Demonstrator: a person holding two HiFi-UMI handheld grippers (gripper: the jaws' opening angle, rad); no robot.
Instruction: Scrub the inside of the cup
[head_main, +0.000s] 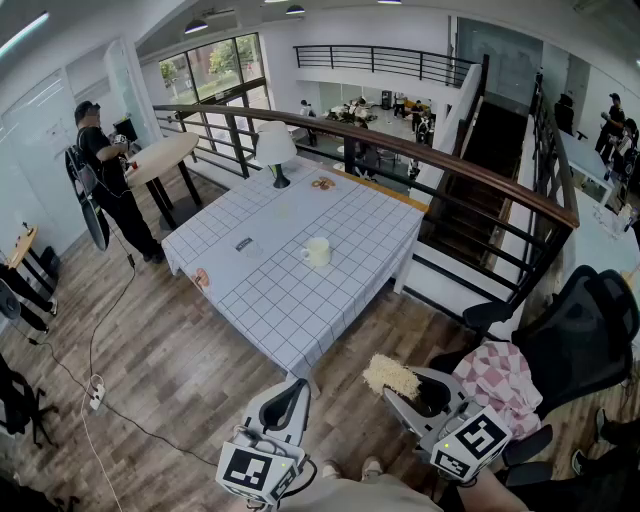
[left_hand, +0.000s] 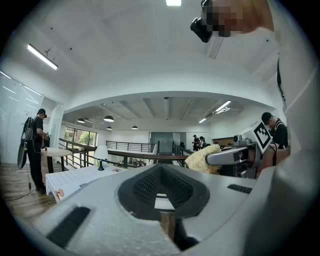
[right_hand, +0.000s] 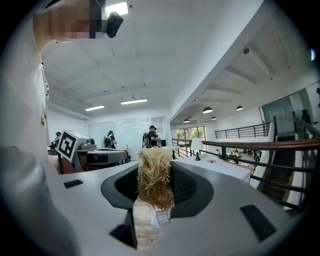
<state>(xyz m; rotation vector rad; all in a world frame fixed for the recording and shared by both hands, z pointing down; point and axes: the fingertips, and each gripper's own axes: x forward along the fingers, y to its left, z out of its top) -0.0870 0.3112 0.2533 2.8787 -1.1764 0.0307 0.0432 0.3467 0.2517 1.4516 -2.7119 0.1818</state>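
Held the left gripper (head_main: 292, 392) low, just short of the table's near corner, jaws closed flat on each other with nothing between them; judged it the spare hand, parked there until needed to steady the cup. Saw the table (head_main: 290, 320) covered in white with a grid of dark lines, with a lamp (head_main: 275, 145) at its far edge. Found the cup (head_main: 317, 251) upright near the middle of the table, handle turned left, well apart from both grippers and out of reach for any scrubbing; reckoned the job not yet started and an approach to the table needed first. Carried the right gripper (head_main: 418, 392) off the same near corner, further right, clamped on a straw-coloured scrubber (head_main: 390, 375), bristly end poking out ahead of the jaws, presumably so as to enter the cup mouth first. Noted a chair (head_main: 585, 330) with a red-checked cloth (head_main: 500, 385) to the right of the table's near side. Read no brand, label or lettering on cup, table or scrubber; made out only black-and-white square markers on the cubes (head_main: 472, 440) at the back of the grippers.
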